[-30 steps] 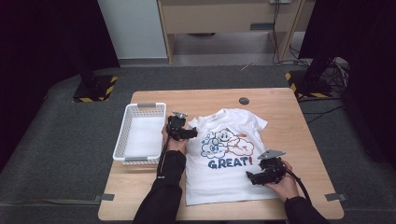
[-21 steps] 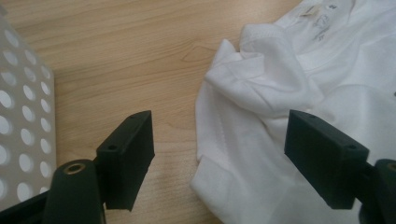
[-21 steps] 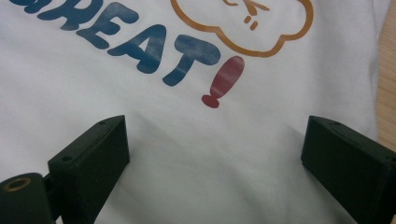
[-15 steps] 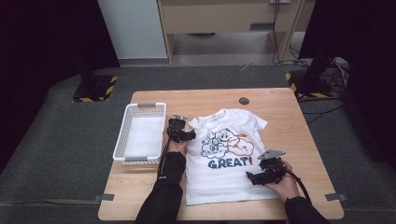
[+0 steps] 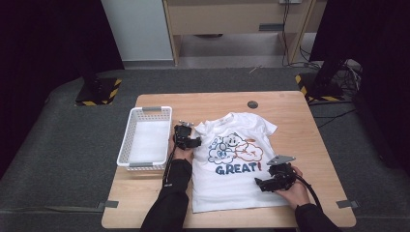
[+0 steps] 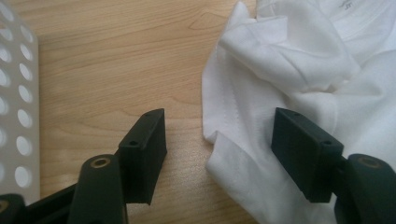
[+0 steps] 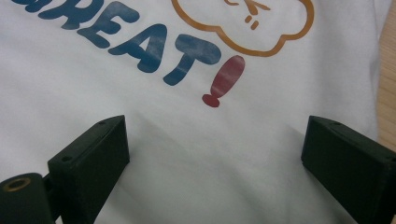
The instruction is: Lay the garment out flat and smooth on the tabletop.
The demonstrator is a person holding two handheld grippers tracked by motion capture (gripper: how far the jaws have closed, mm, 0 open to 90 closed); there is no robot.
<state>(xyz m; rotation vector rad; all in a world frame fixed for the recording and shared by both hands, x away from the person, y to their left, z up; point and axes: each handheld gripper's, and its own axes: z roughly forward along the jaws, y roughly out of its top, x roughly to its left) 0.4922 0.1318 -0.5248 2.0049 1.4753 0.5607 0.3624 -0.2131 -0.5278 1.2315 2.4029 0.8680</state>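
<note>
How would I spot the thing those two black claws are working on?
Find the wooden table. Right of the white basket a white T-shirt lies spread out flat. Nothing else there carries print: cartoon clouds above the word GREAT with a red exclamation mark.

lab or studio, black curtains (image 5: 43, 38), hazard-striped stand bases (image 5: 96, 94)

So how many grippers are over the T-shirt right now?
2: the left gripper at the T-shirt's sleeve edge beside the basket, the right gripper over its lower part. Both open.
</note>
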